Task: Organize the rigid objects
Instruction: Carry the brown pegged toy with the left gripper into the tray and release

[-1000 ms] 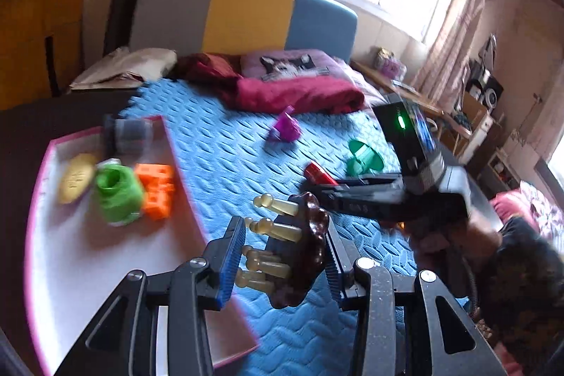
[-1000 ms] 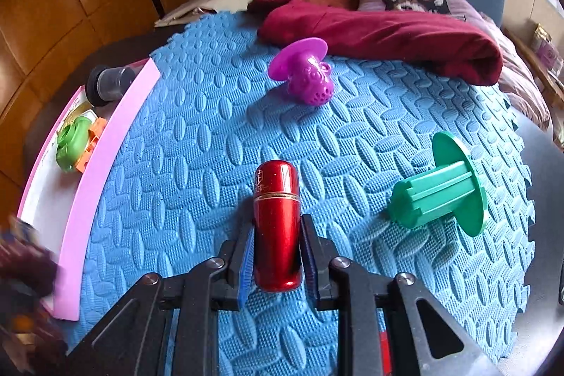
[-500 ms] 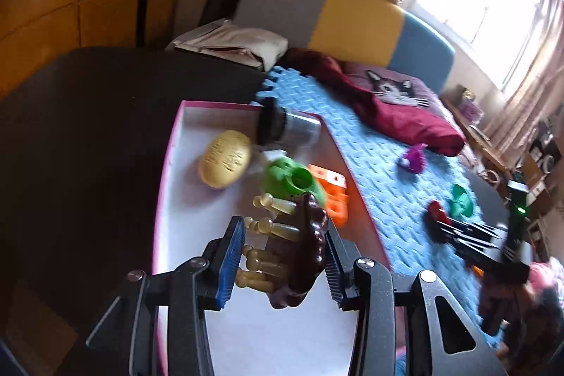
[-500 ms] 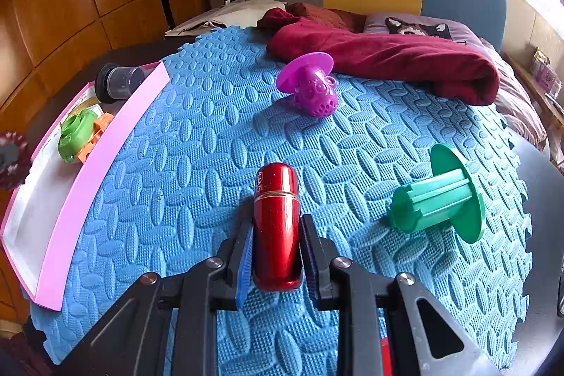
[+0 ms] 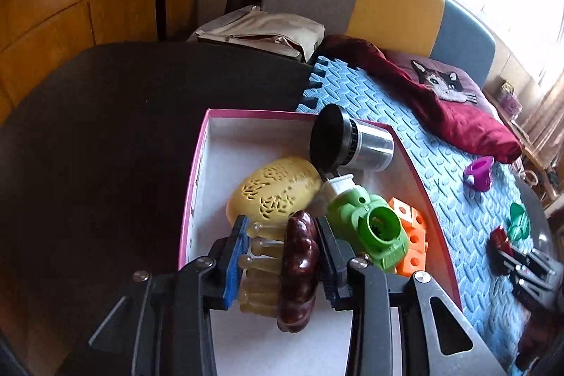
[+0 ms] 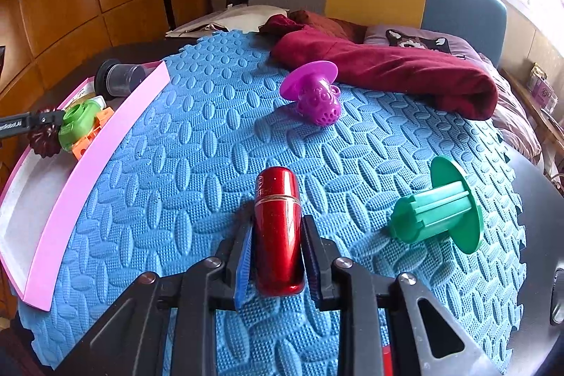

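My left gripper (image 5: 282, 224) hangs low over the white, pink-rimmed tray (image 5: 253, 112). Its jaws are closing on a dark brown massage brush (image 5: 298, 266), with the amber prongs against the left pad. The brush sits just in front of a yellow perforated oval (image 5: 275, 189) and a green plastic piece (image 5: 373, 231). My right gripper (image 6: 277, 228) is shut on a red metallic cylinder (image 6: 278, 221) that lies along its fingers on the blue foam mat (image 6: 176, 199). A purple strainer (image 6: 317, 97) and a green spool (image 6: 437, 214) lie loose on the mat.
The tray also holds an orange block (image 5: 412, 235) and a black-and-silver cylinder (image 5: 352, 143) leaning on its far rim. A dark red garment (image 6: 387, 69) lies at the mat's far edge. A dark tabletop (image 5: 105, 129) surrounds the tray and mat.
My left gripper has carried the brush from over the blue mat to low over the tray, beside the yellow oval. The right gripper and red cylinder have stayed put.
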{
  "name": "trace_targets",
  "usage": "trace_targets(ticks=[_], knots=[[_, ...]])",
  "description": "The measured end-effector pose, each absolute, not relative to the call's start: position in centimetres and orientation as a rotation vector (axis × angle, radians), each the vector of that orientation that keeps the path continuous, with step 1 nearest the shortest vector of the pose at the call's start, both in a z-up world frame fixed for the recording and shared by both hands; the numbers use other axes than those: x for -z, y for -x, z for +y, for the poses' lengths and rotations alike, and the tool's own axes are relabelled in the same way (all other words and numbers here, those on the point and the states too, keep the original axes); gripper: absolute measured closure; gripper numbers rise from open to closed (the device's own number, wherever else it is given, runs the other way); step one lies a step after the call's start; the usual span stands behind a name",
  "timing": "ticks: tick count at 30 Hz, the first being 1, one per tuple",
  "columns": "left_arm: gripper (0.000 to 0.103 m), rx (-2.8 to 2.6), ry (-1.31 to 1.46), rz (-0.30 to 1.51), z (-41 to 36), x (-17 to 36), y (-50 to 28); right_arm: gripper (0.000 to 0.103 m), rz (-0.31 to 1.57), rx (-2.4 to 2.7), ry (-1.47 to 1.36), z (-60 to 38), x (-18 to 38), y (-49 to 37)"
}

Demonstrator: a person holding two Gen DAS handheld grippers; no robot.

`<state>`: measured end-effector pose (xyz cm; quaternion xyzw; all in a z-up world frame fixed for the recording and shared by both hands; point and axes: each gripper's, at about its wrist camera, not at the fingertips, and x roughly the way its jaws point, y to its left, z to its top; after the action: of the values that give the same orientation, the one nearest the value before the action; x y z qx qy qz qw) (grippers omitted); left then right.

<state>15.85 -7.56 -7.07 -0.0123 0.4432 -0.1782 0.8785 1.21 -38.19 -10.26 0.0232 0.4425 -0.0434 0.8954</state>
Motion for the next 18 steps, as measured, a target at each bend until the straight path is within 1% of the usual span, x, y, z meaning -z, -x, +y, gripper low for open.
trace_targets(ticks=[2,3,4,5,8,11,18], knots=[[0.065,0.365,0.047,0.936,-7.3,7.0,-16.3,0.077,0.918,0.091,-0.054,-38.2,10.2,-1.3],[0.056,0.363,0.045,0.931,-7.2,6.9,-16.2,0.077,0.919,0.091,-0.055,-38.2,10.2,-1.3],[0.05,0.355,0.037,0.922,-7.2,6.8,-15.9,0.077,0.919,0.092,-0.054,-38.2,10.2,-1.3],[0.042,0.345,0.031,0.905,-7.1,6.6,-15.5,0.077,0.919,0.092,-0.055,-38.3,10.2,-1.3],[0.038,0.345,0.018,0.886,-7.1,6.2,-14.7,0.077,0.92,0.091,-0.059,-38.3,10.2,-1.3],[0.03,0.329,0.002,0.86,-6.9,5.8,-13.7,0.077,0.92,0.093,-0.062,-38.3,10.2,-1.4],[0.026,0.286,-0.041,0.786,-6.3,4.4,-10.6,0.077,0.914,0.099,-0.067,-38.4,10.2,-1.3]])
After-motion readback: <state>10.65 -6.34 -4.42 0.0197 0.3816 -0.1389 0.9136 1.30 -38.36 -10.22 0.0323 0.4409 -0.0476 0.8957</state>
